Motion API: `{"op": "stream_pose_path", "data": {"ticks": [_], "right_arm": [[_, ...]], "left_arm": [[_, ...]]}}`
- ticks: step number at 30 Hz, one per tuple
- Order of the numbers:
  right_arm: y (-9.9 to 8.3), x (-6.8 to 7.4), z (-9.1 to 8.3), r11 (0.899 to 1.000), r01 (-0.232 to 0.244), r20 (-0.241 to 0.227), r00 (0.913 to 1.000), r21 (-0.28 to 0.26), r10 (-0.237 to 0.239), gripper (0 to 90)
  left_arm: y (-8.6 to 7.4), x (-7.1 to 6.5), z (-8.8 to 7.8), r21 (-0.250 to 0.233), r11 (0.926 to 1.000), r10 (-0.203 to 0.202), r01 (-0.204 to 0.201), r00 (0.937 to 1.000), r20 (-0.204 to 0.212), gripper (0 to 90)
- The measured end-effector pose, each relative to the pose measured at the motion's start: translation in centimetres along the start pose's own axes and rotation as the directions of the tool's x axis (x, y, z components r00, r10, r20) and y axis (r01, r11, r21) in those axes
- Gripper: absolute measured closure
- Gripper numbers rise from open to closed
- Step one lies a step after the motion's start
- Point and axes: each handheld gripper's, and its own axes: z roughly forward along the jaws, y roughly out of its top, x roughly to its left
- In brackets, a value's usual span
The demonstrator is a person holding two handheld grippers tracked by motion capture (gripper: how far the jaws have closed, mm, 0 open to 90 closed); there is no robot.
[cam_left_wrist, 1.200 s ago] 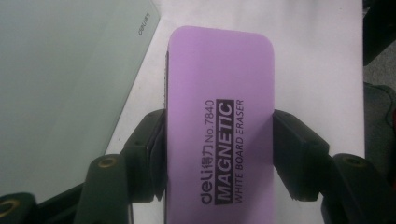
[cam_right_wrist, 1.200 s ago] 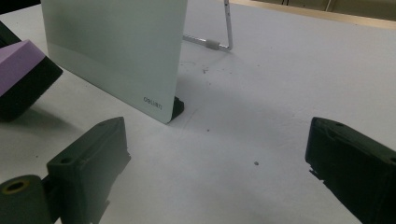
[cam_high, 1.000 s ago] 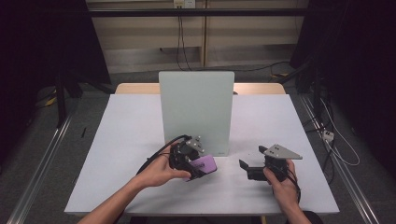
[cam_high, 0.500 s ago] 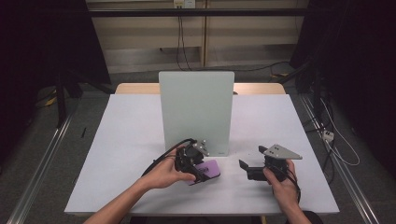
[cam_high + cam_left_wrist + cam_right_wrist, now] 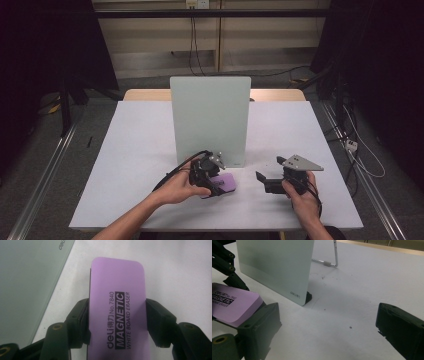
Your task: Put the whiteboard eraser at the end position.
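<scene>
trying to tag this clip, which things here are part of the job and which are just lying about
In the job:
- purple eraser, clamped across its sides by the left gripper
- upright whiteboard on its stand, just behind the eraser
- right gripper, jaws apart, holding nothing

Just lying about:
- cables on the back wall
- cable and plug on the floor, right of the table

Purple magnetic eraser [image 5: 117,315] lies flat before whiteboard [image 5: 210,117].

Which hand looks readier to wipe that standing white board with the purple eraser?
Left, probably. The left gripper already has its fingers clamped on the purple eraser, right beside the board. The right gripper sits farther off, fingers open with nothing in them.
</scene>
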Motion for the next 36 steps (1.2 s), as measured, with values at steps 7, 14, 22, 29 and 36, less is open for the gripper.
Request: {"op": "stream_pose_path", "data": {"ticks": [7,14,22,29,36], "right_arm": [[0.01,0.02,0.05,1.0,0.0,0.001,1.0,0.001,0.0,5.2],[0.01,0.01,0.05,1.0,0.0,0.001,1.0,0.001,0.0,5.2],[0.0,0.0,0.04,1.0,0.001,0.001,1.0,0.0,-0.001,5.2],[0.0,0.02,0.01,1.0,0.0,-0.001,1.0,0.0,0.0,5.2],[0.01,0.03,0.02,1.0,0.002,0.001,1.0,0.0,-0.002,5.1]], "left_arm": [[-0.05,-0.2,-0.02,-0.01,0.9995,0.029,-0.029,0.999,-0.035,40.6],[-0.35,-0.01,0.12,-0.043,0.9991,0.001,-0.001,0.9998,-0.018,39.3],[-0.24,0.04,-0.3,-0.053,0.9986,0.003,-0.005,0.999,-0.044,29.4],[-0.32,0.24,-0.64,-0.107,0.994,-0.028,0.022,0.9979,-0.058,15.5],[-0.26,-0.01,-0.51,-0.121,0.9926,-0.009,-0.002,0.9959,-0.09,7.2]]}}
